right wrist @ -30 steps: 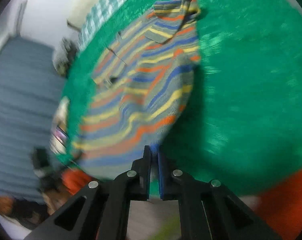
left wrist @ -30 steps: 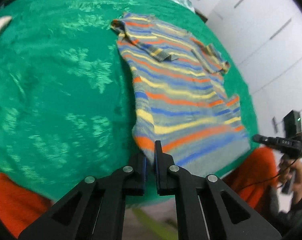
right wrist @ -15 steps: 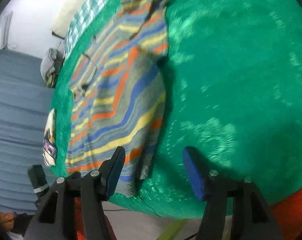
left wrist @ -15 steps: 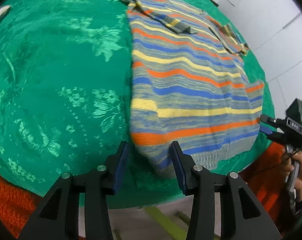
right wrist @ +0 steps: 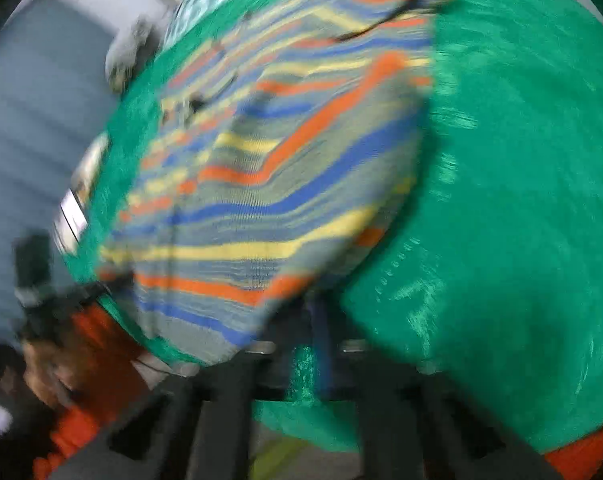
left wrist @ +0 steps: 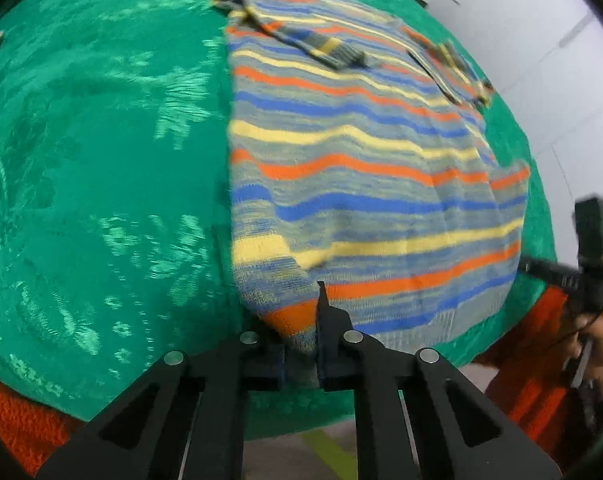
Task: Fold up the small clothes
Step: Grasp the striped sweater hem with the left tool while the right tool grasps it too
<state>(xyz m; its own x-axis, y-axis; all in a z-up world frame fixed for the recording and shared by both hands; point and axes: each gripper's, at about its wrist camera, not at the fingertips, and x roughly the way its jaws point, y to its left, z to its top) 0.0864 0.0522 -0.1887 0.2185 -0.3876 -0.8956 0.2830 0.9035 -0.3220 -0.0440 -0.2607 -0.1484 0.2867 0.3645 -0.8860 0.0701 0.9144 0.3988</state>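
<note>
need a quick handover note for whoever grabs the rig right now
Left gripper: jaws have just closed, shut on the near hem corner of the striped sweater.
Right gripper: jaws have just closed; the view is blurred, so whether it holds the hem's other near corner is unclear.
Sweater lies flat on the green cloth, sleeves already folded in across the chest.
Left: lift the hem and fold it away towards the collar, then smooth.
</note>
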